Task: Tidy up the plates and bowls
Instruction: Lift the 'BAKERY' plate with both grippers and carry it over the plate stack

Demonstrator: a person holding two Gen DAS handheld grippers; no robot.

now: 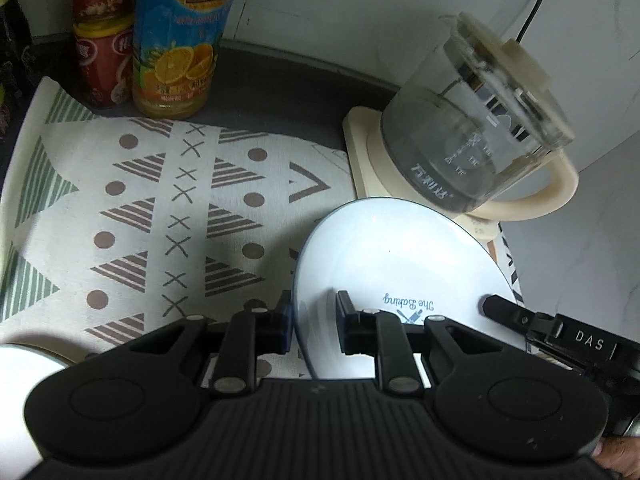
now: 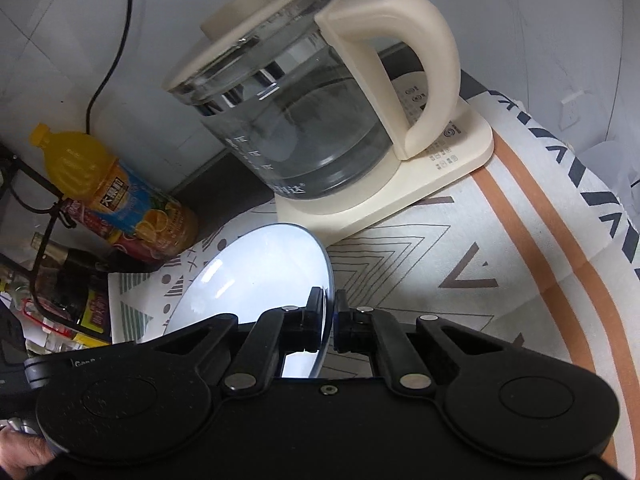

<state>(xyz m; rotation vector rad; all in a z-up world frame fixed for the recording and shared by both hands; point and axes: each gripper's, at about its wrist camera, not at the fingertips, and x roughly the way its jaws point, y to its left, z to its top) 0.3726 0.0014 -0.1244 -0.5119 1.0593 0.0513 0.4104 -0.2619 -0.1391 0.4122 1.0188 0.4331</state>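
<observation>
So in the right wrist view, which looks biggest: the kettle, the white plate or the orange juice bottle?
Largest to smallest as they appear:
1. glass kettle
2. white plate, though it sits nearest the camera and is partly hidden
3. orange juice bottle

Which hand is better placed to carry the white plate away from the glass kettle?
Probably right: the right tool is shut on the round white plate's rim, while the left tool's pads look looser around the opposite edge.

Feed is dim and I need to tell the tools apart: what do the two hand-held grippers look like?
Both look alike: matte black plastic, two round discs on a broad body, silver pivot pins on linkage arms. The left hand-held gripper has blue-edged pads and a ribbed centre. The right hand-held gripper shows white "DAS" lettering.
</observation>
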